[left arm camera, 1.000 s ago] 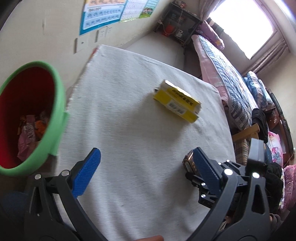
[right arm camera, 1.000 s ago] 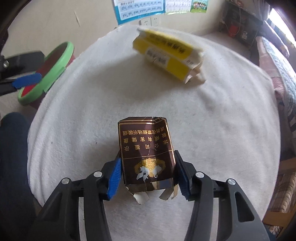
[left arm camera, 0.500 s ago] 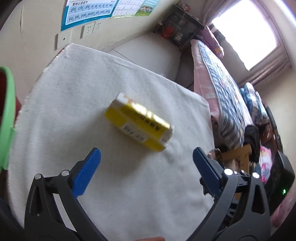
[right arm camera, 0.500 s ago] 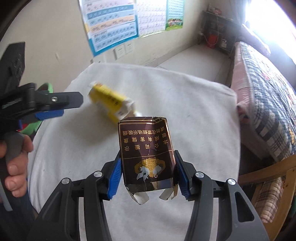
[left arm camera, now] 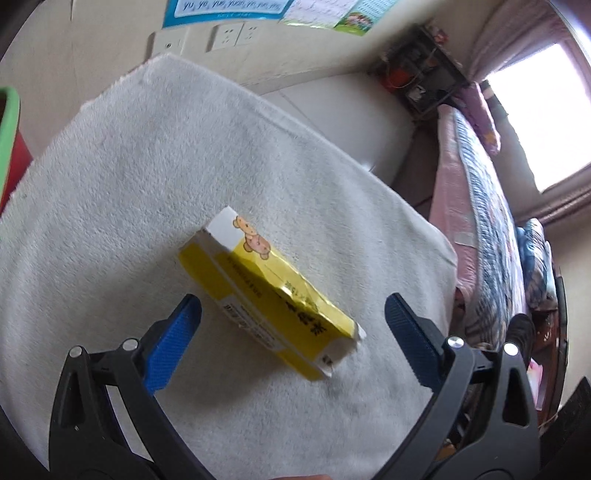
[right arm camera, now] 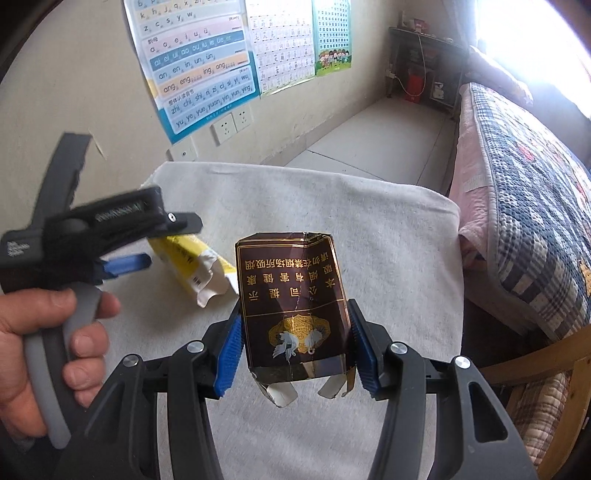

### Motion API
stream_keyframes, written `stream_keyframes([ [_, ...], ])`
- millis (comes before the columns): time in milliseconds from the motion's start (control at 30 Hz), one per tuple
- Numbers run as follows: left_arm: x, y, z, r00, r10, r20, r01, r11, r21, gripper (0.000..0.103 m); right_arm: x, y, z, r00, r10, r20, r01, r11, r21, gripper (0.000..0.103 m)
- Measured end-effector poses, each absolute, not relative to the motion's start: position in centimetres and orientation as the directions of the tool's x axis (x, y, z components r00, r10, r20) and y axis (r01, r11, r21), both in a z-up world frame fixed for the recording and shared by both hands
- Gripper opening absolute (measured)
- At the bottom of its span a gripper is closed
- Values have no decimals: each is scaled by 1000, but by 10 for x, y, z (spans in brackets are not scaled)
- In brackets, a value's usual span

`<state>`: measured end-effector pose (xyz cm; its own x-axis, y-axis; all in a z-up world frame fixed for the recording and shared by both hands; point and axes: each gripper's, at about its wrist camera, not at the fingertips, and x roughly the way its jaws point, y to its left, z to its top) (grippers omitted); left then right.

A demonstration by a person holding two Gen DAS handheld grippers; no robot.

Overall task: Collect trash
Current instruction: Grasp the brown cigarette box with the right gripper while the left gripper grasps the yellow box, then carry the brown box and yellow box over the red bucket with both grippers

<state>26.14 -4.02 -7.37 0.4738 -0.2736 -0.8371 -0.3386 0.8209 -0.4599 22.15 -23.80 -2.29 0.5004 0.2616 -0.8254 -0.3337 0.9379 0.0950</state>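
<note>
On white towel (left arm camera: 155, 177): yellow carton (left arm camera: 269, 295) lay flat, bracketed by left gripper (left arm camera: 293, 332), jaws wide, no contact, likely for pickup. Above towel: right gripper (right arm camera: 295, 343) clamped brown cigarette pack (right arm camera: 291, 299), raised, presumably for binning.

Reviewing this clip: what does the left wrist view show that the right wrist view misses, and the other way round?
Only the left wrist view: the green rim of the bin at the frame's edge, and the left hand-held gripper from behind, jaws open around the yellow box without touching it.

Only the right wrist view: the right hand-held gripper shut on the dark brown cigarette pack, and the hand holding the left tool.

Both: the yellow box lying on the white cloth, the wall sockets, the posters and the bed.
</note>
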Motion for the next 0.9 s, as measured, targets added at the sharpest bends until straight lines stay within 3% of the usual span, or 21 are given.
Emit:
stream_keyframes([
  [100,267,-45,-82,458,-256,-851,-349,829,-437,88,225,-240,-24,501,267,-823,-330,938,103,51],
  [167,270,-48,-87,445,-257,-858,-341,837,-428,72,227,-241,-26,499,269,-824,-327,939,108,51],
  [367,272,-53,-90,428,-306,-850,-260,859,-441,42,226,-244,-30,495,272,-825,-318,940,120,51],
  [533,262,-48,-83,433,-327,-840,-215,867,-449,36,221,-243,-30,495,275,-824,-316,941,124,51],
  [900,221,-34,-42,483,-282,-829,-108,920,-376,35,202,-222,-10,521,293,-802,-327,936,129,51],
])
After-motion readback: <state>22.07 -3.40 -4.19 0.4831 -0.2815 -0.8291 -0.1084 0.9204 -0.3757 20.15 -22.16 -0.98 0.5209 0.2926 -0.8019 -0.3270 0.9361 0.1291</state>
